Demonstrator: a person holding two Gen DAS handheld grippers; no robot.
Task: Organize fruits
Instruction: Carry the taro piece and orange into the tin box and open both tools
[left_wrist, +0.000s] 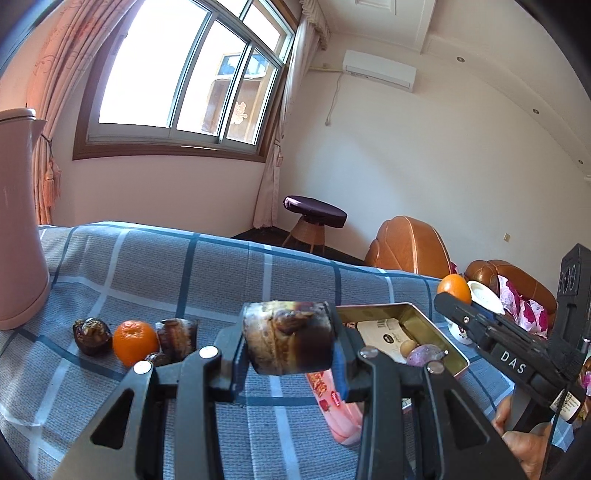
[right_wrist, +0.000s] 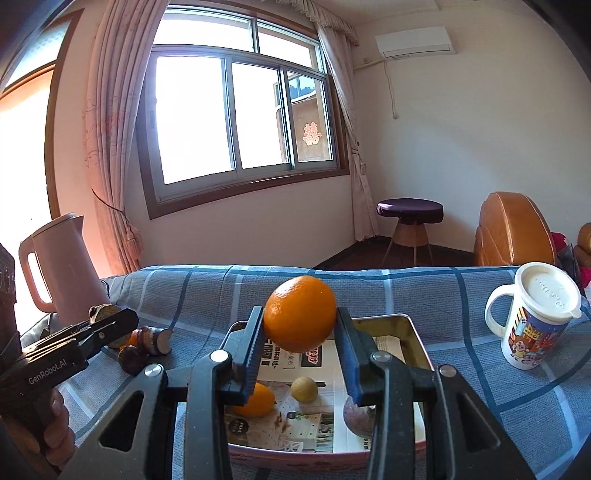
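On my far left the tall pink plastic kettle (left_wrist: 20, 236) stands at the edge of the blue-and-grey checked tablecloth (left_wrist: 229, 273), and just right of it lies a row of loose fruit: a dark wrinkled fruit (left_wrist: 92, 336), a small orange mandarin (left_wrist: 135, 341) and a brown cut chunk (left_wrist: 177, 338), touching one another. My left gripper (left_wrist: 291, 341) is clamped on a dark brown, streaked cylindrical fruit piece (left_wrist: 290, 341), held above the cloth with bare fabric under it. Beside it a pink snack packet (left_wrist: 334, 406) lies against the near edge of the rectangular gold metal tin tray (right_wrist: 413, 334). My right gripper (right_wrist: 301, 321) squeezes a round bright orange (right_wrist: 301, 319) between its blue pads, up over the tray's far rim. Inside, on printed paper, sit another orange fruit (right_wrist: 256, 402), a small yellowish round fruit (right_wrist: 303, 389) and a purplish round fruit (right_wrist: 356, 417), leaving paper free in the middle. To the right stands a white lidded cartoon mug (right_wrist: 535, 323), apart from the tray.
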